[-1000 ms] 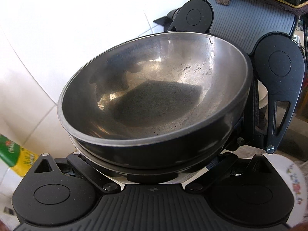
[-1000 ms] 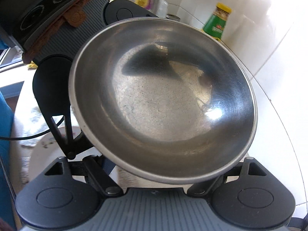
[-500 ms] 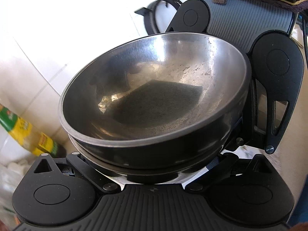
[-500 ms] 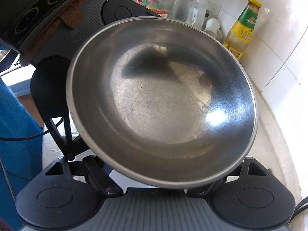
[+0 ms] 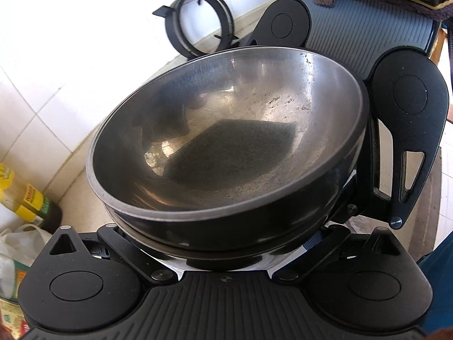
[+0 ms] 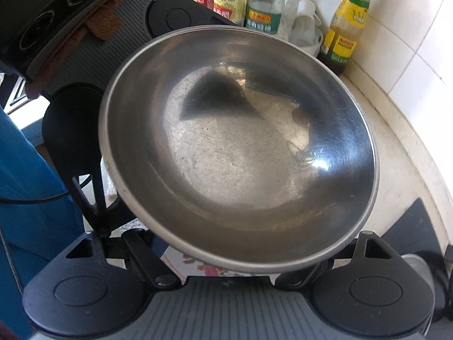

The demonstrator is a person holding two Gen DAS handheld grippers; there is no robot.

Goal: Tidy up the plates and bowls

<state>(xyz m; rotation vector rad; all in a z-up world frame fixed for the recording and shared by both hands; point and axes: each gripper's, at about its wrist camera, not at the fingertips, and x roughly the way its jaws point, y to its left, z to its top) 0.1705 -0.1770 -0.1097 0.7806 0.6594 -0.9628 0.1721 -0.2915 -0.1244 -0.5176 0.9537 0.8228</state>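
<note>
The steel bowl (image 6: 237, 147) fills both views, carried tilted above the counter (image 6: 396, 164), bottles (image 6: 344, 19) beyond its far rim. It sits between the two tools: left gripper (image 5: 226, 243) and right gripper (image 6: 226, 263) both clamp it, jaws part-spread around opposite rims.

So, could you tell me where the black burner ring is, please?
In the left wrist view, the black burner ring leans against the white tiled wall, top centre-left, behind the steel bowl.
</note>
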